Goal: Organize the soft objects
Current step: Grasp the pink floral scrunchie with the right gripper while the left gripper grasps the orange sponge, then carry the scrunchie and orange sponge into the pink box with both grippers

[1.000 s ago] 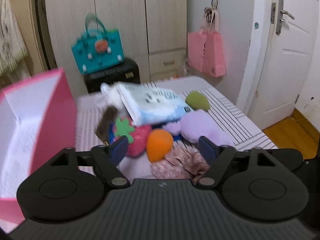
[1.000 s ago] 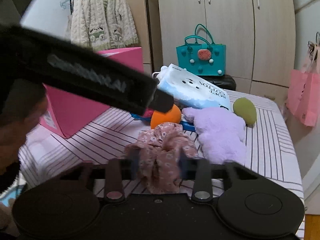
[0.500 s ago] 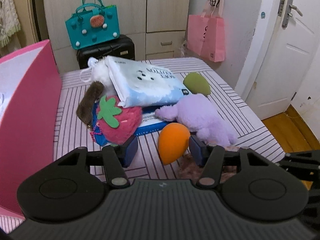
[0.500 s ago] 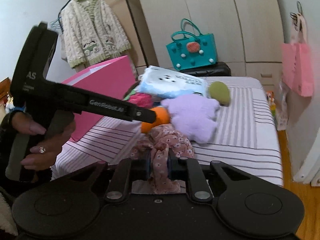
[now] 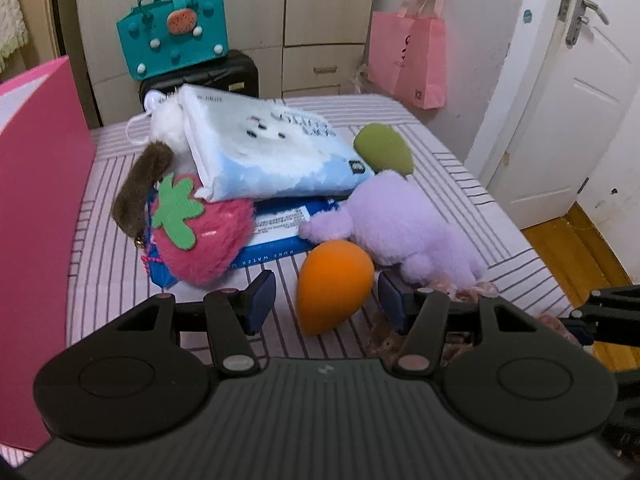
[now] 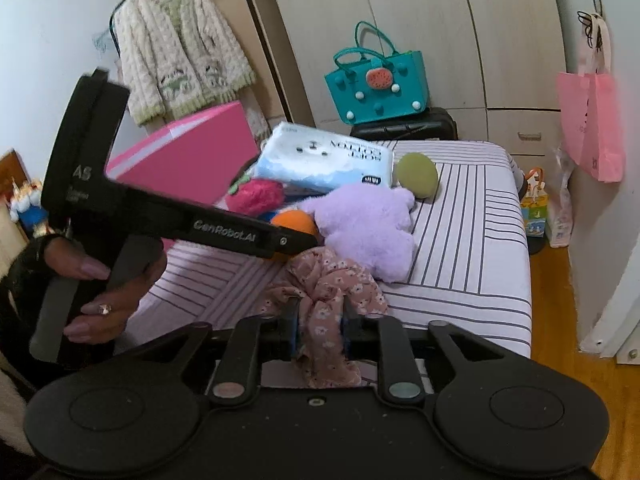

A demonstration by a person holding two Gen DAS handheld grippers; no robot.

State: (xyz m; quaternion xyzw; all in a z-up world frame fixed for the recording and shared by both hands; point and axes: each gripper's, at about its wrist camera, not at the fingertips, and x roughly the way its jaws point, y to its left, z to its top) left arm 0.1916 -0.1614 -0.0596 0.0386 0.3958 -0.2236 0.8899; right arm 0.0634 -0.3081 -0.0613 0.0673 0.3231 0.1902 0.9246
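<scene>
Left gripper (image 5: 326, 298) half-open, straddling orange sponge (image 5: 334, 280), untouched; close squarely. Right gripper (image 6: 319, 326) loosening, scrunchie (image 6: 324, 300) between pads, at 3 o'clock.

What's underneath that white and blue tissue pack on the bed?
The tissue pack lies on a flat blue packet and leans on the pink strawberry plush. Anything further beneath is covered.

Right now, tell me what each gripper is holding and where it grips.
The right gripper pinches the pink floral scrunchie by a bunched fold. The left gripper straddles the orange sponge, pads apart from it; nothing held.
</scene>
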